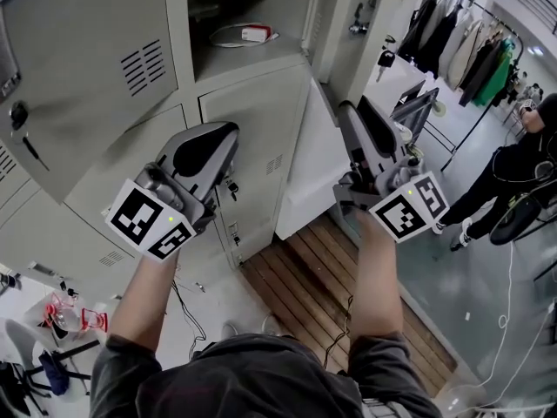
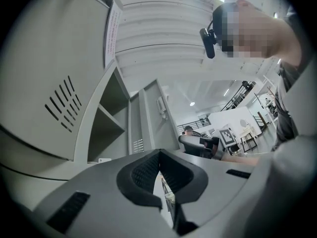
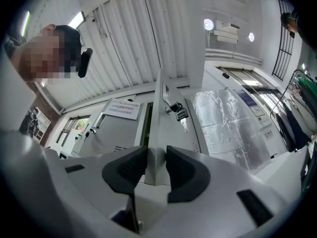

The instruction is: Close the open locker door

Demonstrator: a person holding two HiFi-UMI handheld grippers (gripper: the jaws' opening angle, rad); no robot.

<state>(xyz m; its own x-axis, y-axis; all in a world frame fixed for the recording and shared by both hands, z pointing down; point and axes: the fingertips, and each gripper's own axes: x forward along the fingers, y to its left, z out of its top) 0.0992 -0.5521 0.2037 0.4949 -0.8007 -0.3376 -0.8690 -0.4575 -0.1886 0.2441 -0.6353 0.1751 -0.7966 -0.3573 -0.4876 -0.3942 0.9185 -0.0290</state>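
The open locker door (image 1: 302,174) is a pale panel that stands out edge-on from the grey lockers (image 1: 87,85). My right gripper (image 1: 355,108) reaches up to its free edge. In the right gripper view the door (image 3: 157,108) runs up between the two jaws of the right gripper (image 3: 156,155), with the pads close on either side and not pressing. A lock with keys (image 3: 179,112) hangs on the door's right face. My left gripper (image 1: 228,131) hovers in front of a closed lower locker; in its own view the left gripper (image 2: 158,155) has its tips together on nothing.
The open compartment (image 1: 261,55) above holds a small white and red item (image 1: 255,33). A person in black (image 1: 522,164) stands at right by a clothes rack (image 1: 470,42). Wooden planks (image 1: 348,303) lie under the door. Cables and clutter (image 1: 70,316) lie on the floor at lower left.
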